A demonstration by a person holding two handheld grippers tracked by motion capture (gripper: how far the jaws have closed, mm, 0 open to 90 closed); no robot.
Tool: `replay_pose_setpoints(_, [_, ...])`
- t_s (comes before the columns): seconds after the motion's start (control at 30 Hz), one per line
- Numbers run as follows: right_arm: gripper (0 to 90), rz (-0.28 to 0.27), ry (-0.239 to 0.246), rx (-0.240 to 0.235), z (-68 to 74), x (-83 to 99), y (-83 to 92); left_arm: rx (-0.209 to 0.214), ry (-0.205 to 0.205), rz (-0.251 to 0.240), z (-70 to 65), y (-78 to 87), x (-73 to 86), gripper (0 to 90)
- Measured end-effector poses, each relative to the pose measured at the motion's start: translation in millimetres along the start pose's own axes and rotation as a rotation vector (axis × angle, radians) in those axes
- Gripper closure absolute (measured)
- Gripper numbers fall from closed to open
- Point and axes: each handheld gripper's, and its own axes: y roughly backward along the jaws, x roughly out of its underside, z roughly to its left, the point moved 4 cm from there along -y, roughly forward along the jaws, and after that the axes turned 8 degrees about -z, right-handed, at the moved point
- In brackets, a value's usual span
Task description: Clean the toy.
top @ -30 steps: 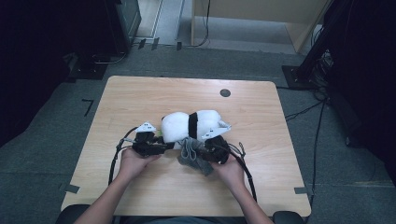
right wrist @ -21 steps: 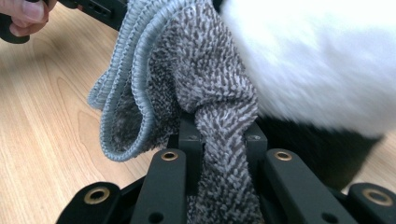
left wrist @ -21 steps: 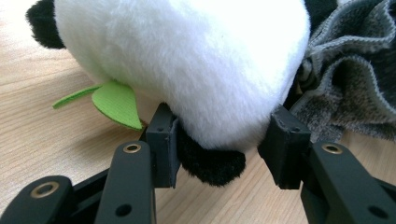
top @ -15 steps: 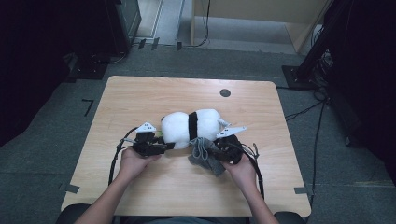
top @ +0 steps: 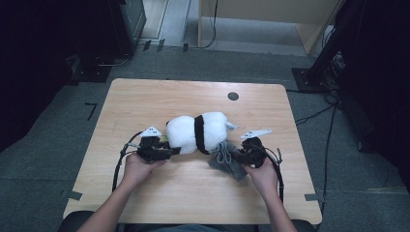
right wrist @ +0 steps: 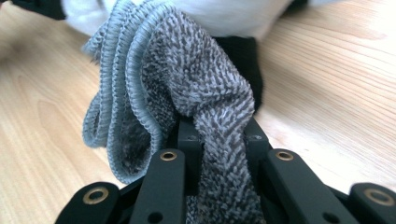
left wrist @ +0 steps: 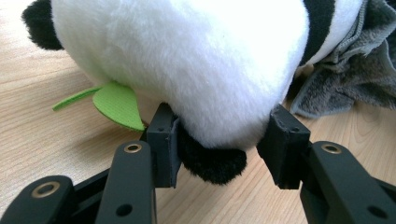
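On the wooden table [top: 145, 101], the toy panda [top: 198, 133] is kept in the middle, while the grey cloth [top: 227, 162] has been pulled further right. The panda's end is squeezed by the left gripper [left wrist: 224, 140]. The cloth is pinched tight by the right gripper [right wrist: 219, 135].

The high view looks forward and down from above on the whole bench [top: 145, 101], while each tongs-mounted camera sits very close, sharing the plush panda [top: 197, 133] and grey cloth [top: 227, 159].
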Motion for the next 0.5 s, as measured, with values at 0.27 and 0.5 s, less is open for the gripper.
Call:
replay_pose_setpoints(0.27, [76.4,0.001,-0.067,0.057,-28.7,2.5,0.1,-0.007,0.003,0.001,1.6,0.7,-0.1,53.2])
replay_pose_setpoints(0.5, [77.0,-0.146,-0.083,0.072,-30.0,-14.1,34.1,-0.009,0.002,0.001,2.0,0.9,0.1,53.5])
